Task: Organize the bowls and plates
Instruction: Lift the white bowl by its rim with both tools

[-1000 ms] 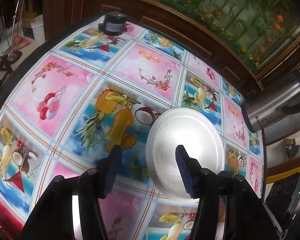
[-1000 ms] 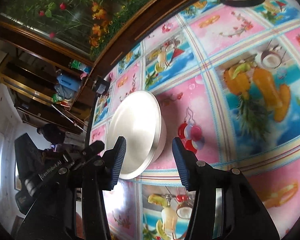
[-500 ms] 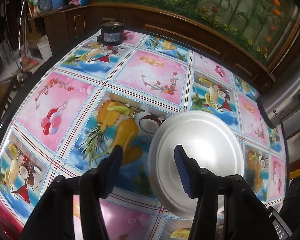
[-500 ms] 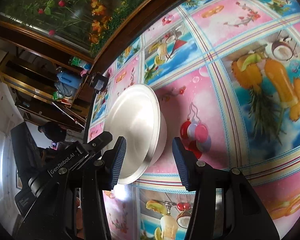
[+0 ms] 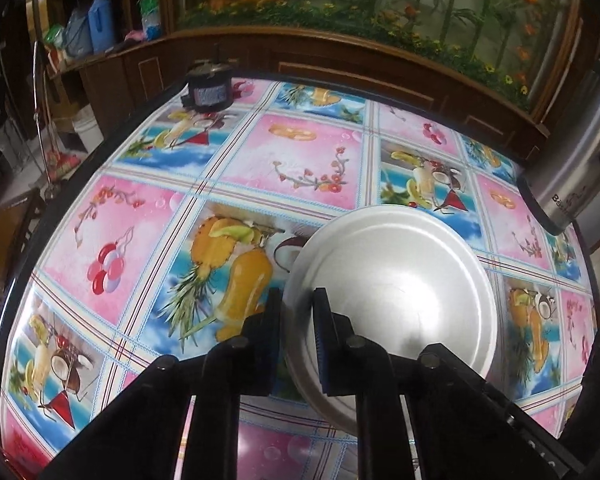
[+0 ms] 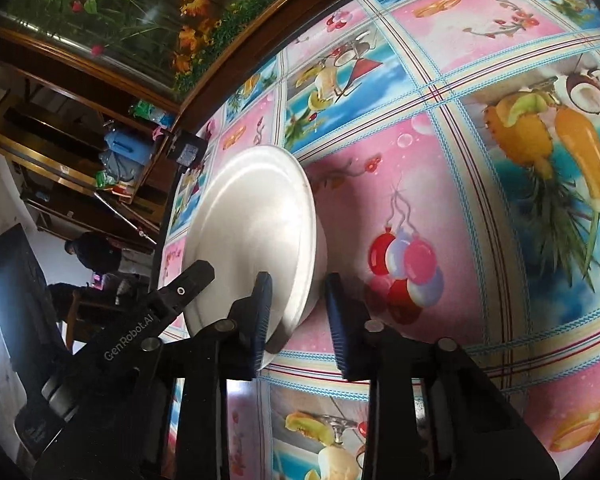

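Note:
A steel plate lies upside down on a steel bowl on the fruit-print tablecloth; in the right wrist view the plate shows with the bowl under it. My left gripper has narrowed on the plate's near-left rim, one pad on each side. My right gripper straddles the rim of the stack from the other side, with its jaws partly closed and a gap left around the rim.
A tall steel flask stands at the table's right edge. A small black motor-like object sits at the far left corner. A dark wooden cabinet with an aquarium runs behind the table.
Both grippers moved forward onto the stack. The left jaws closed from wide open onto the plate rim. The right jaws narrowed around the rim.

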Available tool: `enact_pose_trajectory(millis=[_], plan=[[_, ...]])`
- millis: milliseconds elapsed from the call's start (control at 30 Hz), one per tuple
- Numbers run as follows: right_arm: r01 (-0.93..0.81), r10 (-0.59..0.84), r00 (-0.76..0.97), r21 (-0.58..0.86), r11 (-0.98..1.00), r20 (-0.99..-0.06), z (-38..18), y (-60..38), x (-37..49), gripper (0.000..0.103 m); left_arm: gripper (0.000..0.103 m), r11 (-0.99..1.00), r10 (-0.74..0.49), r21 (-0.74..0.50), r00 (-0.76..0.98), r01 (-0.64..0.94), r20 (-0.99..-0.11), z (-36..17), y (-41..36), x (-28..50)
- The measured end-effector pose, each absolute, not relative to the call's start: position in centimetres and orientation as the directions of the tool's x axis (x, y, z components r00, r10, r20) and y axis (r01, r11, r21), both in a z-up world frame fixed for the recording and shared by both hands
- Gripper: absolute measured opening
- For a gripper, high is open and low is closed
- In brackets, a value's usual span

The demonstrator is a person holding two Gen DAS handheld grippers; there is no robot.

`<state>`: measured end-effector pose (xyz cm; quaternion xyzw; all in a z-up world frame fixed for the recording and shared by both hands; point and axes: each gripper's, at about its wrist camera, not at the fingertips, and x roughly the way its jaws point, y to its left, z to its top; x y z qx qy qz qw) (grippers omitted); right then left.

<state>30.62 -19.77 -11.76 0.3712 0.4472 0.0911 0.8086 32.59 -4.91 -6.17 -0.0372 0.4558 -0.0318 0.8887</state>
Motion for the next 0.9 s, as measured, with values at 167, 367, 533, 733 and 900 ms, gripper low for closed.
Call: enact_pose_trajectory(millis=[167, 367, 533, 733, 900], plan=[[0.190, 0.478, 0.579, 0.680, 0.708, -0.660, -11.9, -19.8, 30.6, 0.020, 0.012, 0.997, -0.076, -0.060, 0.614, 0.046, -0.785, -5.5, -5.5, 32.0], [0.187, 0.490, 0.585, 0.695, 0.694, -0.646, -11.6, -20.1, 30.2, 0.019, 0.011, 0.998, -0.065, -0.036, 0.640, 0.059, -0.766, -4.8, -5.7, 31.1], [0.179, 0.497, 0.592, 0.705, 0.686, -0.634, -11.0, -20.4, 29.4, 0.017, 0.009, 0.998, -0.053, -0.020, 0.668, 0.057, -0.742, -4.0, -5.6, 30.1], [0.169, 0.498, 0.596, 0.704, 0.689, -0.630, -9.9, -20.5, 28.2, 0.016, 0.009, 0.998, -0.048, -0.005, 0.711, 0.064, -0.701, -2.7, -5.7, 27.8], [0.135, 0.498, 0.615, 0.704, 0.697, -0.611, -7.7, -20.5, 26.4, 0.016, 0.009, 0.998, -0.060, -0.013, 0.748, 0.069, -0.661, -1.4, -5.2, 25.6]])
